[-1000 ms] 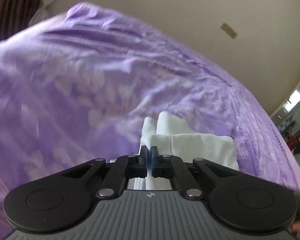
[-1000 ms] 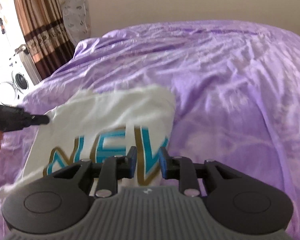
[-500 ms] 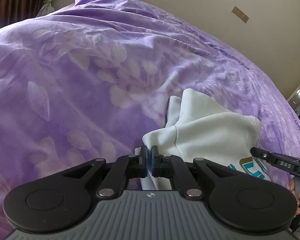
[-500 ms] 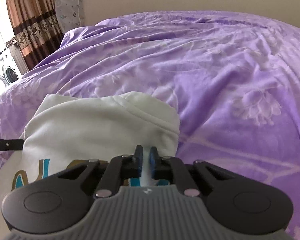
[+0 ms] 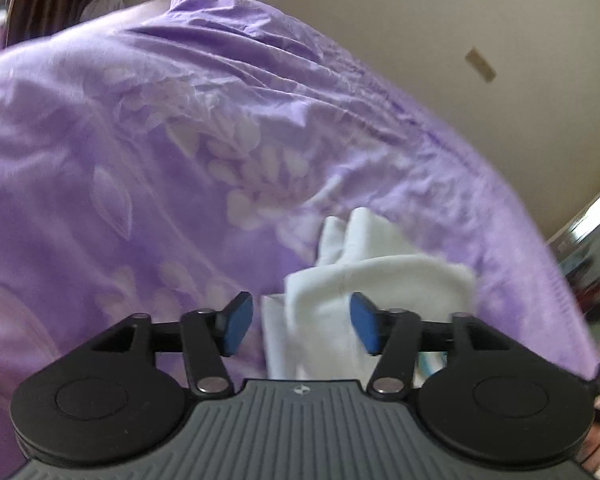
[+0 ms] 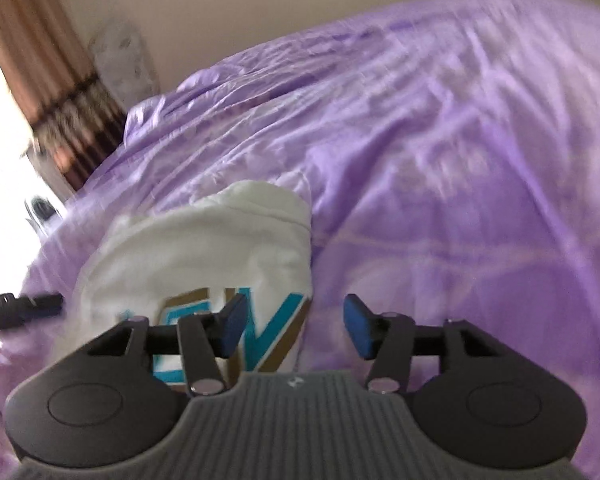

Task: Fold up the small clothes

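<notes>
A small white garment (image 5: 384, 280) with teal and gold letters (image 6: 276, 332) lies folded over on the purple bedspread (image 5: 140, 160). My left gripper (image 5: 302, 326) hangs over the garment's left edge, its jaws opening, and the blue pads press on nothing though cloth lies below the gap. My right gripper (image 6: 296, 328) stands at the garment's (image 6: 204, 248) right edge with its jaws opening too; the printed corner shows between the fingers, untouched. In the right wrist view the other gripper's black finger (image 6: 20, 308) pokes in from the left.
The purple bedspread (image 6: 440, 160) with pale flower print spreads far around the garment. A beige wall runs behind it. A brown striped curtain (image 6: 52, 92) and a bright window stand at the left in the right wrist view.
Both grippers were shut on the garment's edges half a second ago; both now stand apart and the cloth lies free on the bed. Both cameras have rolled and shifted slightly.
</notes>
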Available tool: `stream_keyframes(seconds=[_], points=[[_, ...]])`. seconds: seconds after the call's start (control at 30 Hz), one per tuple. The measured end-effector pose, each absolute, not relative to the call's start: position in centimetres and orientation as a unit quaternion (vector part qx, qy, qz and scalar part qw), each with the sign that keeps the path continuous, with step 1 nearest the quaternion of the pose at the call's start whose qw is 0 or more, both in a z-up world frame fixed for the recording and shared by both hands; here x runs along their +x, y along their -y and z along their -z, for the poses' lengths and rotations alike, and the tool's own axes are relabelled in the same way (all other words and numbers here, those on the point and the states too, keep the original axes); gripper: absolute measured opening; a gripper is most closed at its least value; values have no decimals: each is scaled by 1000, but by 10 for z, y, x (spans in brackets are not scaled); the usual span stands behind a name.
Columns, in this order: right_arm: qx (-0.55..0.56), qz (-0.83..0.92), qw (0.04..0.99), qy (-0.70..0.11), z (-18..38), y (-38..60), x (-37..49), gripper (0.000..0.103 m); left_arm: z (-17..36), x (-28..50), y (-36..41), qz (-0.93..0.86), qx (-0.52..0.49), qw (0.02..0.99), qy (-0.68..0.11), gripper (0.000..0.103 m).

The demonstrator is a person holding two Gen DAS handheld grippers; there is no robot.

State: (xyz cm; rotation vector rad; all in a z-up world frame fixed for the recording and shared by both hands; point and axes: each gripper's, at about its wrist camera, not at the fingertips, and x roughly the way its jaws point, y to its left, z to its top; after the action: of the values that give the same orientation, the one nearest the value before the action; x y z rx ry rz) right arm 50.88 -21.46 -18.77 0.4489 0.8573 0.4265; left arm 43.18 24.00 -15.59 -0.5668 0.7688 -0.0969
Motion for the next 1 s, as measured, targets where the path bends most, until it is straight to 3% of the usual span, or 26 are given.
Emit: stream_keyframes(seconds=[0.07, 0.5, 0.63, 0.73, 0.9, 1.0], points=[[260, -205, 849, -412, 193, 223, 507, 63, 163, 434, -238, 37, -282, 882, -376, 69], [380, -244, 788, -419, 248, 232, 519, 63, 206, 469, -231, 63, -301, 861, -405, 70], [409, -259, 774, -407, 255, 227, 531, 63, 213, 478, -231, 84, -320, 854, -400, 62], [408, -267, 771, -410, 258, 216, 540, 50, 215, 481, -233, 93, -336, 849, -397, 51], [433, -266, 757, -411, 267, 216, 550, 31, 210, 477, -239, 103, -361, 842, -387, 22], [453, -269, 746, -407, 270, 222, 550, 17, 200, 471, -238, 104, -362, 847, -376, 18]])
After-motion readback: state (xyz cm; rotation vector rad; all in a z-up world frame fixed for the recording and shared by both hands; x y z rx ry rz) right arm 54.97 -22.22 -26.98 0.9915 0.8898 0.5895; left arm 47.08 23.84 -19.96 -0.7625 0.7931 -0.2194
